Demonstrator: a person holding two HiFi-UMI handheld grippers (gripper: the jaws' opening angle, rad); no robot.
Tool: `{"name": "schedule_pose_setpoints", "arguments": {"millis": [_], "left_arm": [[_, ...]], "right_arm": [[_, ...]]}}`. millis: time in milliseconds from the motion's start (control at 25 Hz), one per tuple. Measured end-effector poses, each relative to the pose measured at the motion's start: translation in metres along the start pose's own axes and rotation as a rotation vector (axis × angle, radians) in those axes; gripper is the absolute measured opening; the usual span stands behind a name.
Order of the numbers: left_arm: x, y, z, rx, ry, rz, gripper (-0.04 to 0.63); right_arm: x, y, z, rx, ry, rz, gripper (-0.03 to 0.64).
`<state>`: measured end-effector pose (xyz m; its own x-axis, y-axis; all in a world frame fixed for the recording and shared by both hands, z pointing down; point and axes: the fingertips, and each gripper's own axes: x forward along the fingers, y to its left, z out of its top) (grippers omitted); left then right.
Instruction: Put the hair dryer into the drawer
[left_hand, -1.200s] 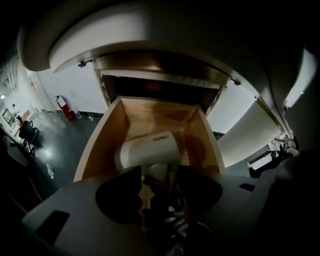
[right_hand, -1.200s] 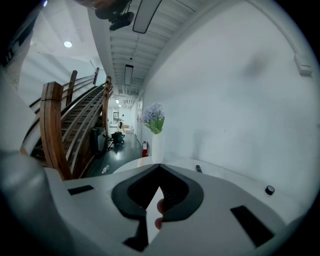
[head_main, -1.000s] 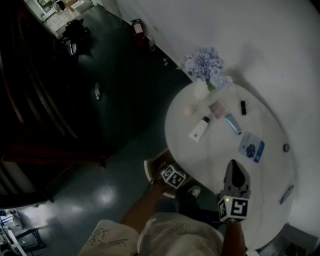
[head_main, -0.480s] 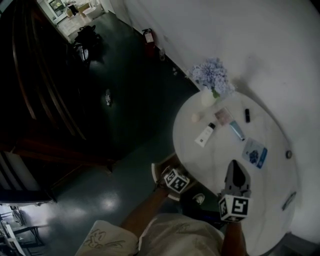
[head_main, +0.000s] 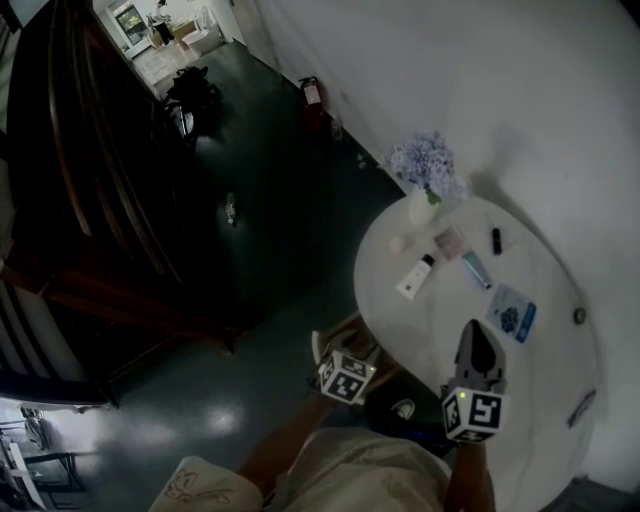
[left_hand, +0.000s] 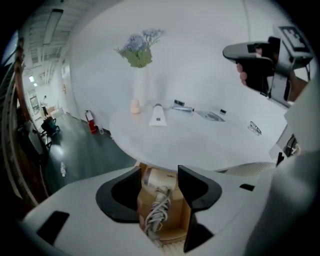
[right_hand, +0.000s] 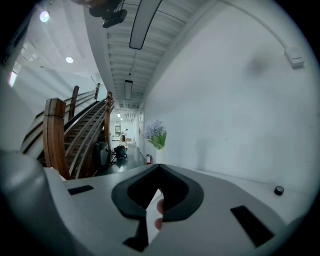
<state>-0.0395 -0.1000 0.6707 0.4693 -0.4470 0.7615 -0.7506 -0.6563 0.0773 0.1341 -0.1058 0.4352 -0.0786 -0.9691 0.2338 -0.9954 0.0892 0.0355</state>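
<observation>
Under the round white table (head_main: 440, 325) sits an open wooden drawer (left_hand: 176, 220). In it lies the cream hair dryer (left_hand: 160, 180) with its coiled white cord (left_hand: 157, 214). My left gripper (left_hand: 159, 169) hangs above the drawer, pointing down at it, jaws open and apart from the dryer. Its marker cube (head_main: 347, 378) shows at the table's near edge in the head view. My right gripper (head_main: 473, 335) is held level over the table with its tips together and nothing between them; the right gripper (right_hand: 158, 170) faces the white wall.
On the table stand a vase of pale blue flowers (head_main: 424, 175), a white tube (head_main: 415, 277), a blue packet (head_main: 510, 313) and small items. A dark floor and a wooden staircase (head_main: 90, 200) lie left. A fire extinguisher (head_main: 312, 93) stands by the wall.
My left gripper has risen from the drawer, its cube nearer the head camera. The right gripper has lifted slightly. The head view has swung, so the table sits farther right.
</observation>
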Motion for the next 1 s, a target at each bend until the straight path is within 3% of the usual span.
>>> {"name": "schedule_pose_setpoints", "arguments": {"millis": [200,640,760,920,1000], "left_arm": [[-0.041,-0.001,0.051,0.012,-0.17,0.057,0.236],[-0.101,-0.027,0.159,0.018,-0.52,0.079,0.235],[-0.102,-0.042,0.181,0.022,-0.574,0.059,0.235],[-0.109,-0.074,0.21,0.086,-0.639,0.006,0.235],[-0.113,-0.091,0.223,0.092,-0.672,-0.029,0.206]], "right_arm": [[-0.005,-0.001,0.004,-0.005,-0.015,0.015,0.002],[-0.025,-0.02,0.019,-0.018,-0.068,-0.032,0.002],[-0.034,-0.033,0.02,-0.022,-0.09,-0.069,0.002],[-0.051,-0.052,0.026,-0.007,-0.112,-0.134,0.002],[-0.061,-0.062,0.028,0.003,-0.113,-0.171,0.002]]}}
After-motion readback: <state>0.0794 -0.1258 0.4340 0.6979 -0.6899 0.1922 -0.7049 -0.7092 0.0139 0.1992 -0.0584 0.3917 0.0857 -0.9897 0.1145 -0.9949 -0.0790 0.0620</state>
